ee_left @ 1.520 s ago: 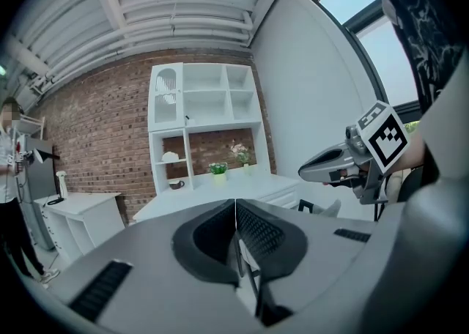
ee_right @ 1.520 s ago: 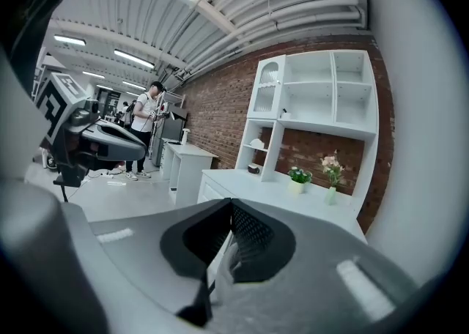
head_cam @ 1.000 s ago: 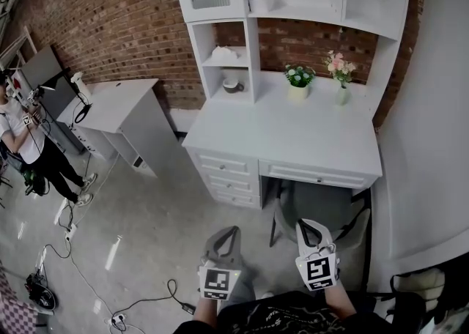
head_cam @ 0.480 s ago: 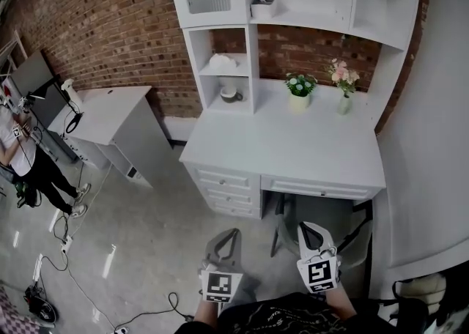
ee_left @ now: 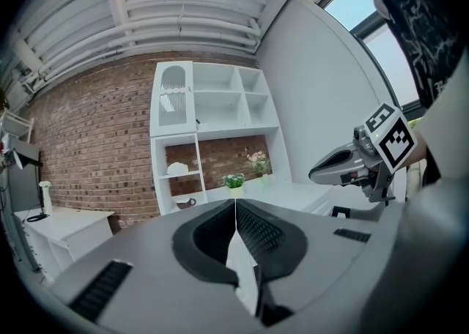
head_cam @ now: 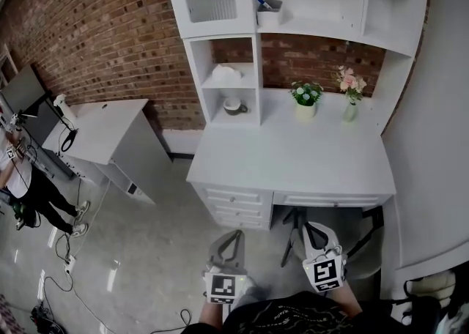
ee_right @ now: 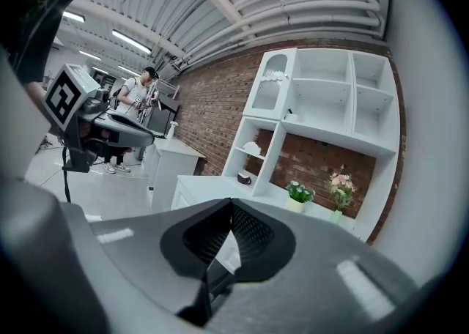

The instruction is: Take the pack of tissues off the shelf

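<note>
Task barely starting, nothing done yet. Pack of tissues [head_cam: 226,73] sitting untouched in upper cubby of shelf [head_cam: 258,61], far left above desk [head_cam: 293,157]. Left gripper [head_cam: 233,239] and right gripper [head_cam: 308,230] hanging near, well apart from it, jaws pressed together, gripping nothing. Reach, grasp, lift-off remaining.

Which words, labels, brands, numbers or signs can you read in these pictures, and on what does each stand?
None can be read.
Square marker on the left gripper: pattern only, no letters.
Square marker on the right gripper: likewise.
Pale print on the dark shirt: too blurred.
</note>
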{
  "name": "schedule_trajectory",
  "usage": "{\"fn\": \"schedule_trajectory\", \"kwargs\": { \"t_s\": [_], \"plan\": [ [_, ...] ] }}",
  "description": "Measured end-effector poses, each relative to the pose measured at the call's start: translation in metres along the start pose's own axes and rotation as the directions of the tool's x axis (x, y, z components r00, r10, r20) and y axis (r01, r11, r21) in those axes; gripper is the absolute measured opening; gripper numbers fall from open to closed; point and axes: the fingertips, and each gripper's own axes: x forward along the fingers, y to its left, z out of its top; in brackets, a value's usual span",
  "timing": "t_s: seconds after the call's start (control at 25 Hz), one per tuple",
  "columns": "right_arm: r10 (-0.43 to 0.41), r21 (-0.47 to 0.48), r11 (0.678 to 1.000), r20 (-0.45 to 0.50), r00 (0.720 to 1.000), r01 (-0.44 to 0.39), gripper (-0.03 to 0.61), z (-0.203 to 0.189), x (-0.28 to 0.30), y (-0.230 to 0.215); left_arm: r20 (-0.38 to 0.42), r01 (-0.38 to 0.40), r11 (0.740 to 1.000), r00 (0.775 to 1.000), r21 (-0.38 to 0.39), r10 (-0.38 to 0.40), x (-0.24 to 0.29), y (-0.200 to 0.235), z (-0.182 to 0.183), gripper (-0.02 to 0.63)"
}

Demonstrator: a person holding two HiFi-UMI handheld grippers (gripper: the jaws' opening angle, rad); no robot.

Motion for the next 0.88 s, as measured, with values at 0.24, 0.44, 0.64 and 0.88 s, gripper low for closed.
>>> {"fn": "schedule_trajectory", "kwargs": {
  "t_s": [0.24,0.44,0.64,0.88],
  "plan": [
    [-0.06,0.005,0.998,0.003,0.998,0.06,0.005,0.014,0.038,-0.002,0.025,0.029,0.999,0.999,0.044,-0.03,0.025,0.04,0.002,0.009],
    [-0.118,0.025,0.993,0.011,0.993,0.118,0.005,0.018,0.065,-0.003,-0.003,0.052,0.995,0.999,0.08,-0.052,0.047,0.066,-0.011,0.009],
    [-0.148,0.044,0.988,-0.007,0.989,0.148,0.005,0.018,0.081,-0.006,-0.004,0.09,0.992,0.996,0.087,-0.09,0.062,0.078,-0.013,0.009],
    [-0.145,0.056,0.988,-0.02,0.989,0.146,0.005,0.018,0.095,-0.012,-0.024,0.097,0.993,0.995,0.068,-0.096,0.073,0.084,-0.019,0.009]
  ]
}}
